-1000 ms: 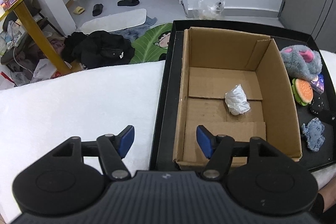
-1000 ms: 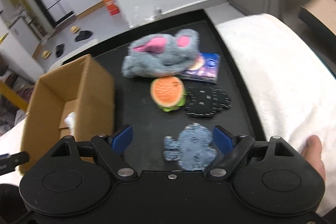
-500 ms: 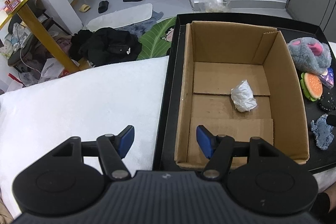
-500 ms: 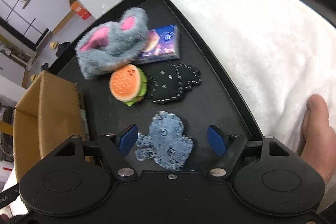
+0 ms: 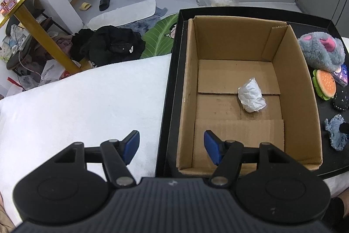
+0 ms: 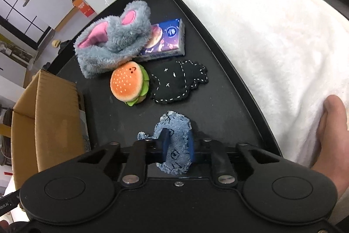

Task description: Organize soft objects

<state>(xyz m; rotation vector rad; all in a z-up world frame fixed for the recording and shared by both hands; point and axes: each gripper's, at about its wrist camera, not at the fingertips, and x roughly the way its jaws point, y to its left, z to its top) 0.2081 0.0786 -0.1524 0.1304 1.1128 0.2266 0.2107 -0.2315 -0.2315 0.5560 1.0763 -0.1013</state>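
Observation:
My right gripper (image 6: 177,145) is shut on a blue denim soft toy (image 6: 174,134) lying on the black tray (image 6: 218,106). Beyond it lie a plush burger (image 6: 128,85), a black stitched soft toy (image 6: 178,82), a grey furry plush with pink ears (image 6: 113,43) and a blue tissue pack (image 6: 168,39). My left gripper (image 5: 172,146) is open and empty over the near left corner of the cardboard box (image 5: 301,88), which holds a crumpled white wad (image 5: 252,98). The denim toy also shows in the left wrist view (image 5: 337,134).
The tray sits on a white fluffy cover (image 6: 272,21), which also shows in the left wrist view (image 5: 87,102). The box (image 6: 43,115) stands left of the toys. Beyond the bed edge are dark clothes (image 5: 109,47), slippers and a yellow-legged table (image 5: 39,32).
My right gripper has closed its fingers onto the denim toy, which lay between the open fingers before. The left gripper has shifted slightly, still open.

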